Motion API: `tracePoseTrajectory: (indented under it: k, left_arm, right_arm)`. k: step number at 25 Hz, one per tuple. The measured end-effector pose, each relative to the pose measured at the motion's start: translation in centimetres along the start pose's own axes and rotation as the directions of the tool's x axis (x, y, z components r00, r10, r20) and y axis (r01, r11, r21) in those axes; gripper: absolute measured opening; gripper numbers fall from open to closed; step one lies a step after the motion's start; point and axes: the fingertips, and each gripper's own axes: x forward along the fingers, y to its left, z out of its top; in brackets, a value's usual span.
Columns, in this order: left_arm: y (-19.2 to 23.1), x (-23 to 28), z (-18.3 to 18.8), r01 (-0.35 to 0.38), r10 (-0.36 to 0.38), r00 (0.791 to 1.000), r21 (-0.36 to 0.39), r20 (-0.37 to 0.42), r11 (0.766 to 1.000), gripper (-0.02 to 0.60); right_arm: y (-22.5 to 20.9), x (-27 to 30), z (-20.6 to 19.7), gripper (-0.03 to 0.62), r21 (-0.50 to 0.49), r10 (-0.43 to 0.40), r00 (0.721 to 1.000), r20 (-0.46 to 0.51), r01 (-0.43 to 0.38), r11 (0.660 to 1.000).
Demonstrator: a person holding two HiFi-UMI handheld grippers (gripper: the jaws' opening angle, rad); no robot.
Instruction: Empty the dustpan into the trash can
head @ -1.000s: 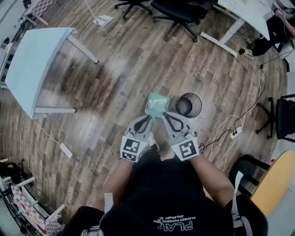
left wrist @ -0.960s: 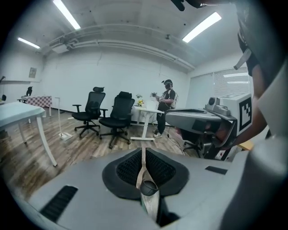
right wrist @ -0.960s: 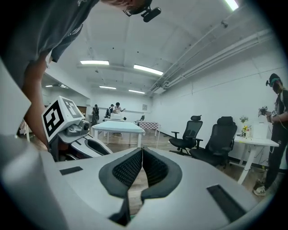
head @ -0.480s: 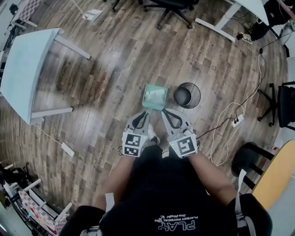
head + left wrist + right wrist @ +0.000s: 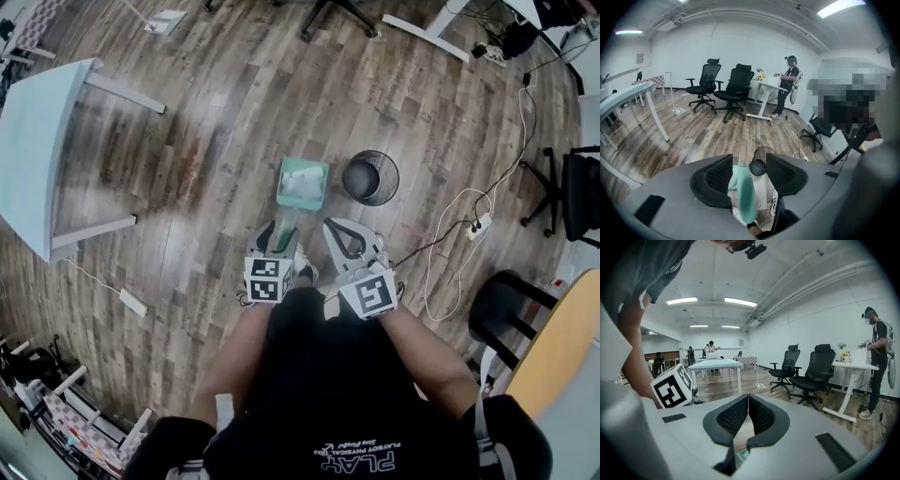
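Item: dustpan (image 5: 303, 183) on floor, trash can (image 5: 370, 177) just beside at three o'clock; left gripper (image 5: 279, 234) jaws opening around its handle (image 5: 744, 197), right gripper (image 5: 331, 227) pinched together on nothing; risk: freed handle may topple, spilling contents.

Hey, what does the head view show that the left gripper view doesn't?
Only the head view: the two marker cubes, the wearer's black shirt, and the whole tray of the dustpan. Only the left gripper view: the ceiling lights, the far wall, and the left gripper up close, its jaws opening with the dustpan's teal handle between them. Both: the trash can next to the dustpan, the wood floor and the pale table.
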Motion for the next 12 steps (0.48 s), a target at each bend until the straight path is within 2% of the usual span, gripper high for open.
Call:
tracePoseTrajectory:
  k: [4, 6, 12]
  left_arm:
    - [1.4, 2.1, -1.8, -0.056, 0.053, 0.996, -0.046, -0.074, 0.997, 0.234]
    - [1.8, 2.9, -2.3, -0.074, 0.067, 0.992, -0.065, -0.104, 0.995, 0.239]
    - [1.8, 5.0, -3.8, -0.090, 0.080, 0.983, -0.052, -0.168, 0.995, 0.240]
  right_arm:
    - [0.1, 0.1, -1.5, 0.025, 0.028, -0.007, 1.000, -0.021, 0.007, 1.000]
    - [-0.1, 0.2, -2.4, 0.025, 0.075, -0.027, 0.999, -0.036, 0.029, 0.997]
    - [-1.5, 1.1, -5.6, 0.025, 0.176, -0.099, 0.990, -0.101, 0.115, 0.978]
